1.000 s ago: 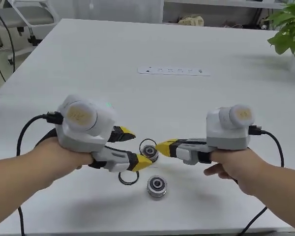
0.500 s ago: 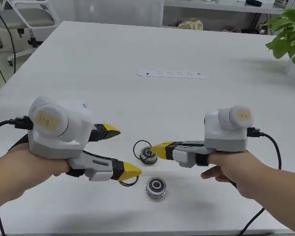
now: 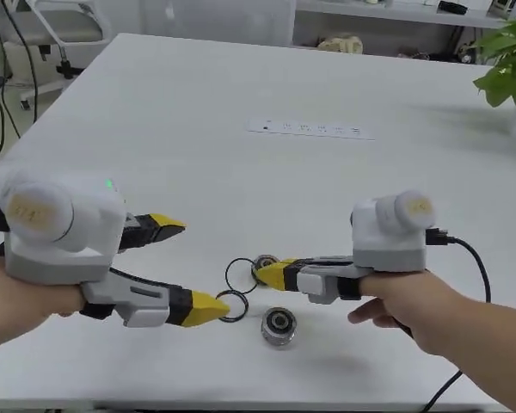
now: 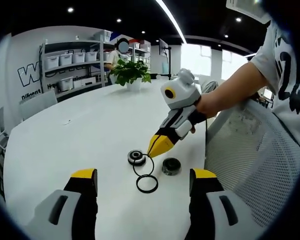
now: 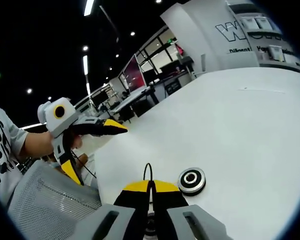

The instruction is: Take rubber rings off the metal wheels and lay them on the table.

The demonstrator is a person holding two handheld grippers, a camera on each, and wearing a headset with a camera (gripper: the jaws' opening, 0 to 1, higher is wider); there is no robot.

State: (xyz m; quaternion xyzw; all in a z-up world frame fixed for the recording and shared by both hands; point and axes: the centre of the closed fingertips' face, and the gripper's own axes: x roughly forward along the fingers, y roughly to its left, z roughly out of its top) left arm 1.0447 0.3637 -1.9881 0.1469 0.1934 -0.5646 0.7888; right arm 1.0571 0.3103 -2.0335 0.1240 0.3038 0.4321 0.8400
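My right gripper (image 3: 271, 274) is pressed together on a thin rubber ring (image 3: 228, 275) just beside the wheel (image 3: 264, 261), my left gripper (image 3: 189, 265) hangs spread and empty — if the ring catches on the wheel when I pull, it may slip out or drag the wheel along.

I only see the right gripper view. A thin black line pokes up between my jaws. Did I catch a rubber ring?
Observer: Yes. In the left gripper view the right gripper pinches a rubber ring, a whole loop hanging from its tip.
Operator: Is any ring laid down yet?
Observer: One. A second rubber ring lies flat on the table, nearer the left gripper than the held one.
Operator: I see one wheel. More?
Observer: Two. One metal wheel sits on one side of your tip, another metal wheel on the other.
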